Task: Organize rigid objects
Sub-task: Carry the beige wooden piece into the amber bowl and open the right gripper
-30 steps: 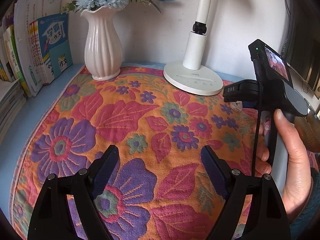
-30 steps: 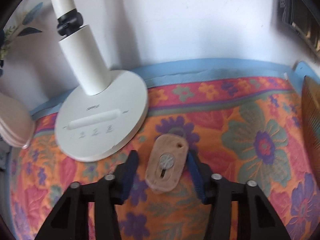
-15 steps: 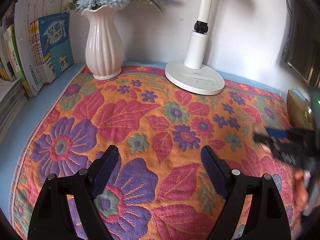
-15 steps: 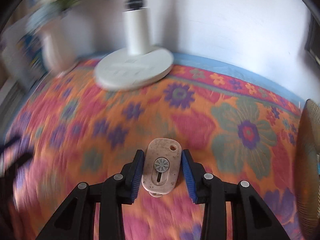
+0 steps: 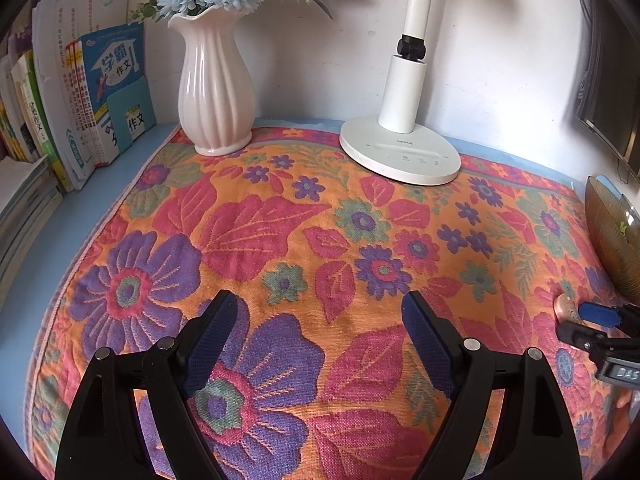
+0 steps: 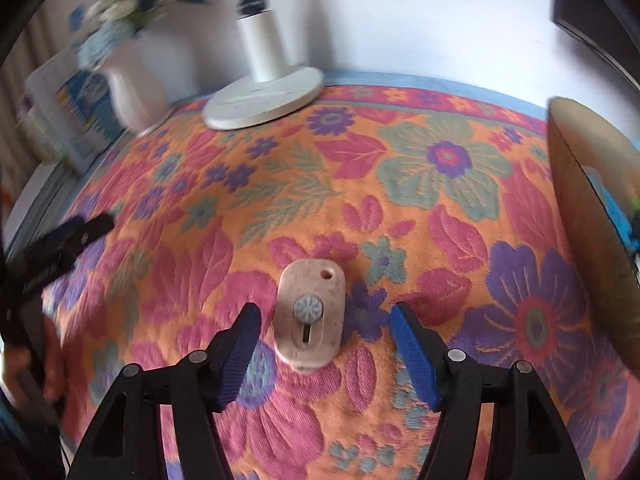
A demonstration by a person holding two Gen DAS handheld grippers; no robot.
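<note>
- Pink cutter (image 6: 311,317) (small flat plastic body, grey thumb wheel, hanging hole at the far end) now lies flat on the floral cloth (image 6: 280,200), on the right side of the table, near the brown woven fan (image 6: 580,208).
- Change: a second ago it was pinched between the right pads near the white lamp base (image 6: 262,102); since then it has been carried across to the fan side and let go.
- Right gripper (image 6: 324,350): jaws opening, cutter between them but clear cloth shows on both sides, so the pads no longer press on it.
- Position vs claw: cutter sits roughly centred in the gap, slightly nearer the left pad, long axis pointing away from the camera, far end beyond the fingertips.
- Read for the task: looks like the placement of this item is done; pulling the gripper straight back should leave it undisturbed.
- Left gripper (image 5: 320,336): spread wide, nothing between the jaws, hovering over the middle of the cloth, same place as a second ago.
- In the left view the cutter is just a pink sliver at the right edge beside the right gripper's blue pad (image 5: 596,314).
- Vase (image 5: 216,92) and books (image 5: 80,92) at the back left, untouched.
</note>
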